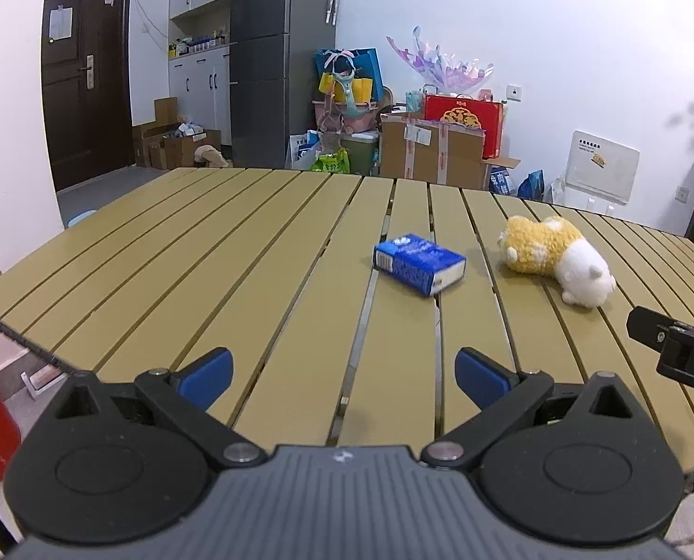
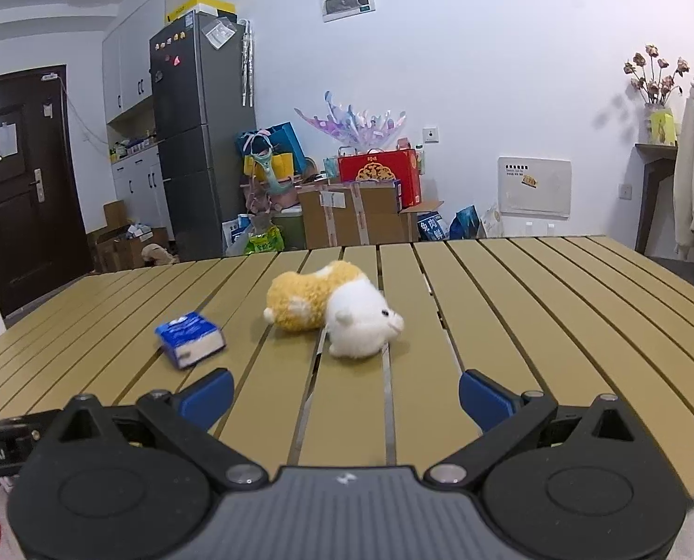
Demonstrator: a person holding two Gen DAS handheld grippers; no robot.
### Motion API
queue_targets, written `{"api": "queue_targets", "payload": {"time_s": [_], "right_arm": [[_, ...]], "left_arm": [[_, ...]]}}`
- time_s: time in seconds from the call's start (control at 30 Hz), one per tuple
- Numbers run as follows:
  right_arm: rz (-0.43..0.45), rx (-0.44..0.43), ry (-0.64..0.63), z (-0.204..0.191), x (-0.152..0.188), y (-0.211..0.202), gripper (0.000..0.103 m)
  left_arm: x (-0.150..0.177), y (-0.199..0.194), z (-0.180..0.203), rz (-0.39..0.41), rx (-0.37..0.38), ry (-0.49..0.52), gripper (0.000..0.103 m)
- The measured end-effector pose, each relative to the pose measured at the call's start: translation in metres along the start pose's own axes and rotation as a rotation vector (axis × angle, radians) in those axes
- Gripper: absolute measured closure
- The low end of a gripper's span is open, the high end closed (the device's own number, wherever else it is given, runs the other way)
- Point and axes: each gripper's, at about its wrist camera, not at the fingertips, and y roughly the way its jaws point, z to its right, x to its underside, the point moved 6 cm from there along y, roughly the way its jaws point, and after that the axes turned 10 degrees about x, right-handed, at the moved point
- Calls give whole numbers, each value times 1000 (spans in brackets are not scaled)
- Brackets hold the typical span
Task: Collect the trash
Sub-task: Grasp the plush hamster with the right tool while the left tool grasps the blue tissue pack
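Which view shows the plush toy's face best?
The right wrist view: the plush toy lies near centre, white head turned toward the camera, eye visible. The left wrist view shows it off to the right, mostly from behind, face hidden.

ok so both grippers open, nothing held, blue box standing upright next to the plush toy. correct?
One error: the blue box lies flat on the slatted table, as the left wrist view shows. The left gripper and right gripper are open and empty, plush toy beside it.
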Motion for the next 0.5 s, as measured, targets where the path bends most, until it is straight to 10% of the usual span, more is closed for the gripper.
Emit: {"api": "queue_targets", "payload": {"time_s": [0.5], "right_arm": [[1, 11, -24, 3, -28, 89, 0]], "left_arm": [[-43, 75, 12, 9, 19, 10, 0]]}}
